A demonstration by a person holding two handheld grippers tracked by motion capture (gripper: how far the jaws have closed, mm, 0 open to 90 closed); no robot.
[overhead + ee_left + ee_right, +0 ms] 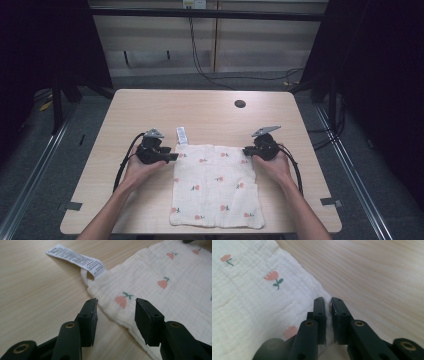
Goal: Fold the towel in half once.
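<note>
My left gripper (pixel 172 156) sits at the far left corner of the cloth, held in my left hand (pixel 140 167). In the left gripper view (pixel 116 311) its jaws stand wide apart, one over the bare wood and the other over the cloth's edge, with a pink flower print showing in the gap between them; they grip nothing. My right gripper (pixel 246 151) sits at the far right corner, held in my right hand (pixel 275 165). In the right gripper view (pixel 328 302) its jaws are drawn almost together right at the cloth's edge, with only a thin slit between them. I cannot tell whether any fabric is caught in that slit.

The table (pixel 150 110) is pale wood with rounded corners, and it carries everything here. The cloth (pixel 215 187) lies flat on its near half, in the middle between my two hands, reaching close to the near edge. It is a white crinkled square with small pink flowers on green stems. Its weave and a low fold near my right jaws show in the right gripper view (pixel 249 305).

A white printed tag (pixel 182 135) sticks out from the cloth's far left corner, lying flat on the wood just beyond my left gripper. In the left gripper view (pixel 75 261) it hangs on a short loop sewn to the corner.

A small dark round hole (pixel 240 104) sits in the tabletop, well apart from the cloth, toward the far edge.
</note>
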